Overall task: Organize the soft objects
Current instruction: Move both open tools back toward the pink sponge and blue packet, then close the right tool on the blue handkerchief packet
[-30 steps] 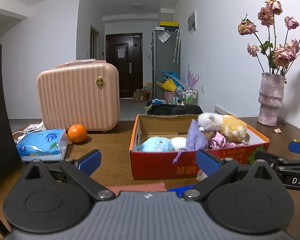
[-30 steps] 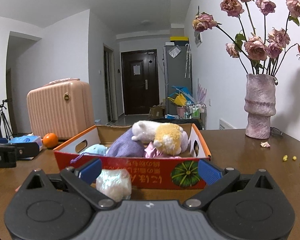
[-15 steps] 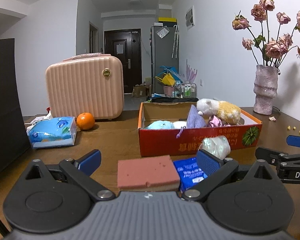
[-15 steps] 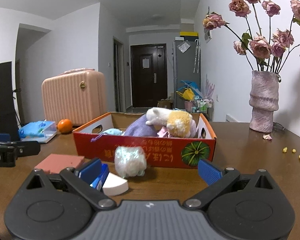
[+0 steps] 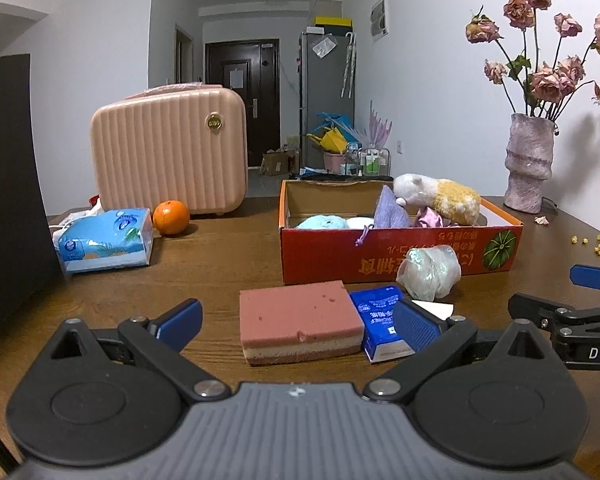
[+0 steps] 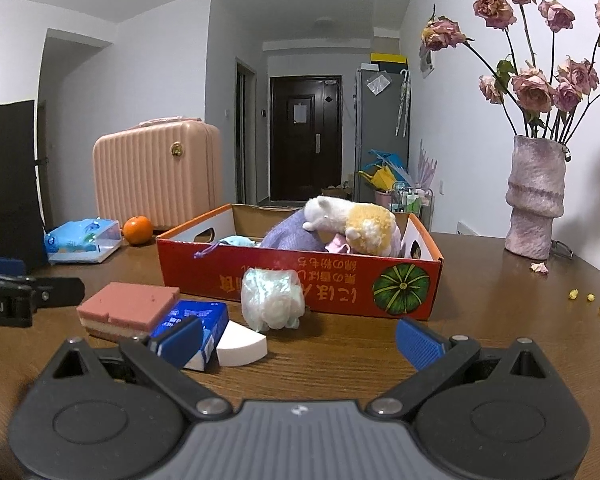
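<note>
Both grippers are hovering low over the bench (image 5: 220,264), empty, facing the loose items at frame centre. Left gripper (image 5: 296,318): jaws spread wide, nothing between them, pink sponge (image 5: 300,314) sitting dead ahead in the lower middle of the left view. Right gripper (image 6: 298,340): jaws also wide and empty.

Soft items waiting on the bench, all in front of the red cardboard box (image 6: 340,286):
- pink sponge, lower centre
- blue tissue packet (image 5: 380,320) touching the sponge's right side
- white wedge sponge (image 6: 242,344) just beside the packet
- crinkly plastic-wrapped bundle (image 6: 272,298) resting against the box front

The box is already holding a plush toy (image 6: 352,224), purple cloth and other soft pieces, centre of both views.

Step in hand, by my reading: lining up a pick, with four items left to box. The next move is likely calling for the left gripper advancing until the sponge sits between the jaws, then closing gently; foam will be compressing, so a grip at mid-height looks sensible. The adjoining packet may be getting nudged.
</note>
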Demonstrator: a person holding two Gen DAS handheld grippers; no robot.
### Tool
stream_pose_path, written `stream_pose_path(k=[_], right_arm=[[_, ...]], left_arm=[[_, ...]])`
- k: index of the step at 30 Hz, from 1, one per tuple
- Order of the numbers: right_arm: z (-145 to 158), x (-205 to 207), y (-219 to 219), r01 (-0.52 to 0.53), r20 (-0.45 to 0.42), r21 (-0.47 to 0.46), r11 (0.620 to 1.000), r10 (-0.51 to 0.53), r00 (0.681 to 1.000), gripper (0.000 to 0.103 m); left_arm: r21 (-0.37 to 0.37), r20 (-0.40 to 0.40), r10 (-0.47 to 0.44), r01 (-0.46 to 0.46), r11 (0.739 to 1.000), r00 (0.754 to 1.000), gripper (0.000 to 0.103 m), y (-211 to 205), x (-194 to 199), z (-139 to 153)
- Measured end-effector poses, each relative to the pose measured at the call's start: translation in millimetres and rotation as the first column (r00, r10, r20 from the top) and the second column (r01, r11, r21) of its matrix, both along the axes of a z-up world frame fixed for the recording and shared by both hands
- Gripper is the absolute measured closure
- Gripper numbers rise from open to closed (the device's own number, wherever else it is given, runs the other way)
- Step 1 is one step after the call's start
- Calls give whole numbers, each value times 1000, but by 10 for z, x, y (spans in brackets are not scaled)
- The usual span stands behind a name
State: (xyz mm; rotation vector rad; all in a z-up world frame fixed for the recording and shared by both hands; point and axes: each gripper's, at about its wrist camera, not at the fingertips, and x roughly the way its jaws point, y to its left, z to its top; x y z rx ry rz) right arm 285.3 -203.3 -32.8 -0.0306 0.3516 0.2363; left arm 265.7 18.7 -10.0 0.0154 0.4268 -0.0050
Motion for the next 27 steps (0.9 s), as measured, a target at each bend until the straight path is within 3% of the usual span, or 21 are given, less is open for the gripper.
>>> stream_pose_path(k=[16,23,27], right_arm=[[-36,181,498,-96,-75,-48,994,92,993,5],[-79,322,827,-142,-119,-76,987,132,984,17],[-113,426,963,-149,-152,-90,985,134,979,31]], left_arm=[[-11,-52,44,-44,999,998,0,261,118,-62],[-17,-63,49,-51,999,997,0,400,142,-70],[-27,-57,53,-55,998,997,0,458,127,-58]])
